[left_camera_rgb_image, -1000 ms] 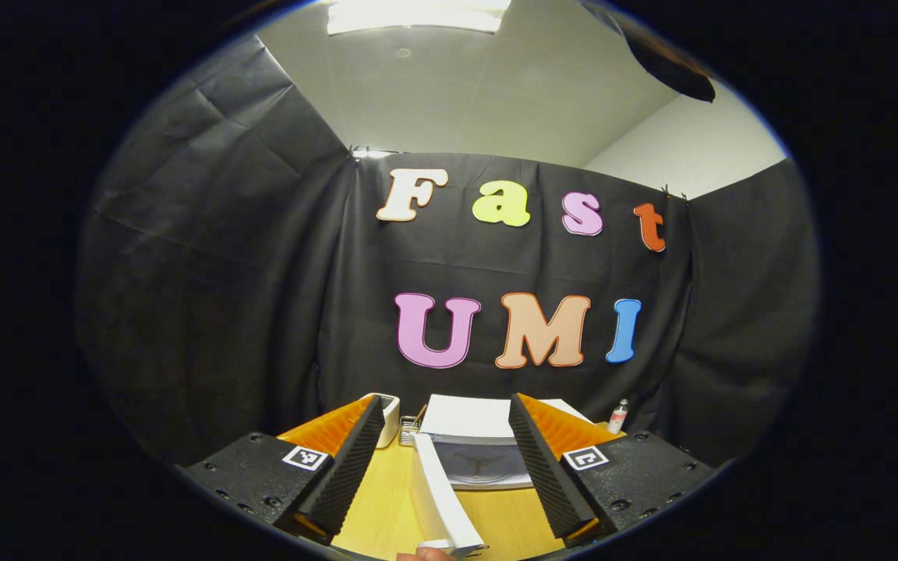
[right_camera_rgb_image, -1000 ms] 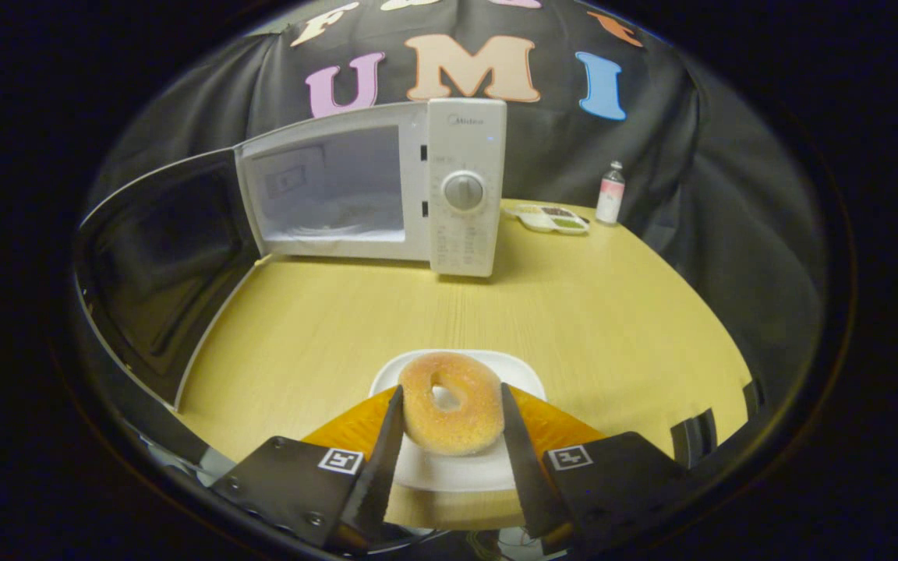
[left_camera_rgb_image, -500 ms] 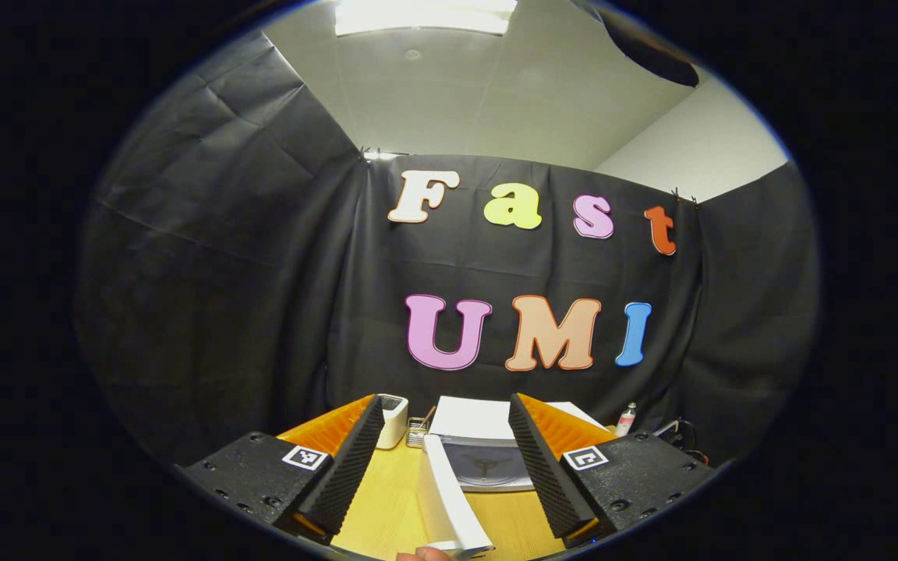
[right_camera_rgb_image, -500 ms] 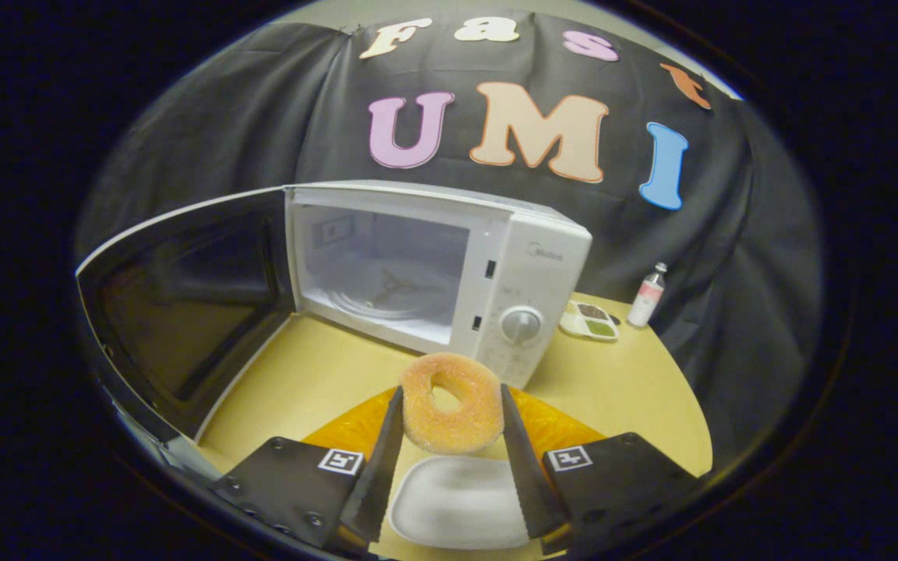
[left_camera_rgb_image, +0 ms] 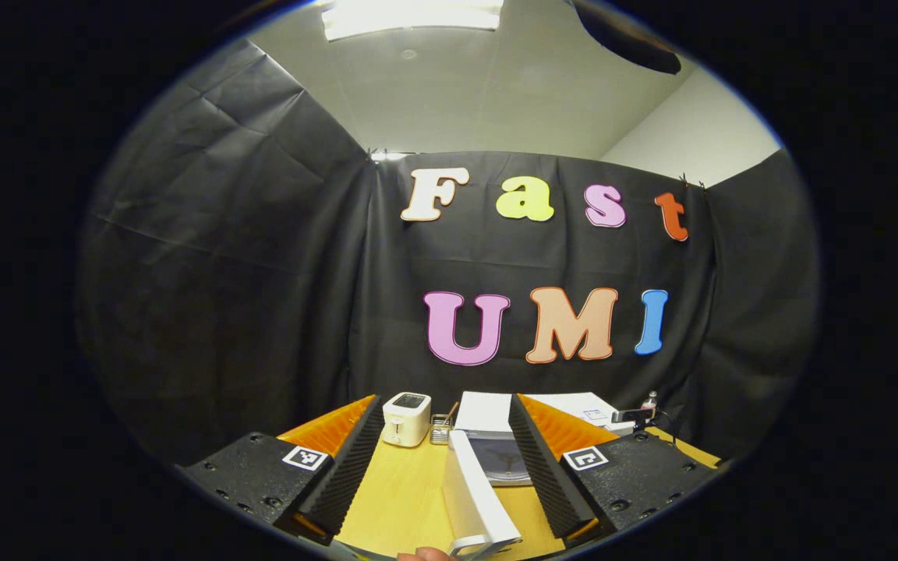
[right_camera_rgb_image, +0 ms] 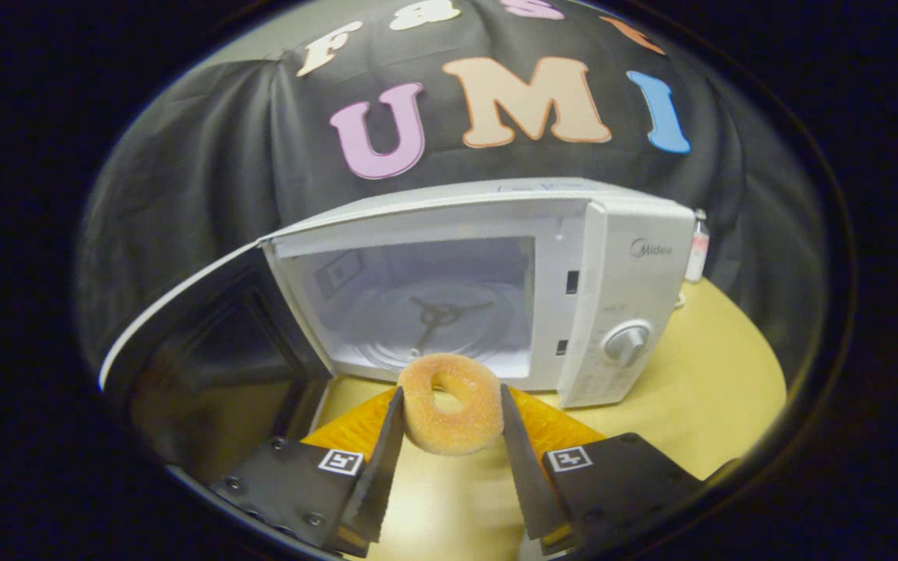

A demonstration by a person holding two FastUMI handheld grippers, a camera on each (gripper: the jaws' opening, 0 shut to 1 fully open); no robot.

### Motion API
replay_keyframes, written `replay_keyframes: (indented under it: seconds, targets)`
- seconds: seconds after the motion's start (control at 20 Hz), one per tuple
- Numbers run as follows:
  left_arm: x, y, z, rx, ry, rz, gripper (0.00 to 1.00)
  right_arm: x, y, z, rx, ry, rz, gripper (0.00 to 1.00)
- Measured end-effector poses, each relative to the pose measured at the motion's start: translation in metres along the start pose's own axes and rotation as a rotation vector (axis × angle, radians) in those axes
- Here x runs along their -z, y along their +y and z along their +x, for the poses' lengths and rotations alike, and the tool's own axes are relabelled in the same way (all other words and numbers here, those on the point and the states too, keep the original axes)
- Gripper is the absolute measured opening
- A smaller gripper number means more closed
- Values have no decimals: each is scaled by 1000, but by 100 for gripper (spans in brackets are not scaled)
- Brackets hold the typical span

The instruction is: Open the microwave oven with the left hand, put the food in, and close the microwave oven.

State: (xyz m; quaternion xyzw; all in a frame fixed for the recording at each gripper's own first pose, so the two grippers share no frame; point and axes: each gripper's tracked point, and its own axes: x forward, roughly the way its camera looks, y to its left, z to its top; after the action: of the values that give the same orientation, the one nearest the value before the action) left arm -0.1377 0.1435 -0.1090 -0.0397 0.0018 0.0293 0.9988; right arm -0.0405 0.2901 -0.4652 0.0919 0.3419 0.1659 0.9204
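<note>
With the microwave door swung wide to the left, the step in hand looks to be the loading one: the right gripper is clenched on a sugared doughnut, both fingers pressing its sides, and holds it in the air just in front of the open cavity, above the yellow table. Inside, the turntable sits bare. The left gripper has its fingers spread with nothing between them, and looks across the table past the door edge near it toward a toaster far back. Next, I judge, the doughnut must travel straight into the opening, clear the lower sill, and be set down on the turntable before release; then the left gripper shuts the door.
</note>
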Motion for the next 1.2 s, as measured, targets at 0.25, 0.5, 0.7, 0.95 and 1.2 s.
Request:
replay_keyframes:
  seconds: [0.25,0.5,0.7,0.95,1.2]
  targets:
    - [2,-2,3,0,11,14,94,0,17,36,24,10,350,70]
    - [10,-3,5,5,40,20,90,1,21,69,77,11,613,64]
    - [13,-1,7,8,66,31,94,-12,23,94,116,-18,751,64]
    - [15,-1,9,9,79,41,94,-16,23,113,157,-47,857,64]
    - [18,6,7,-3,95,63,91,-27,15,128,200,-113,893,64]
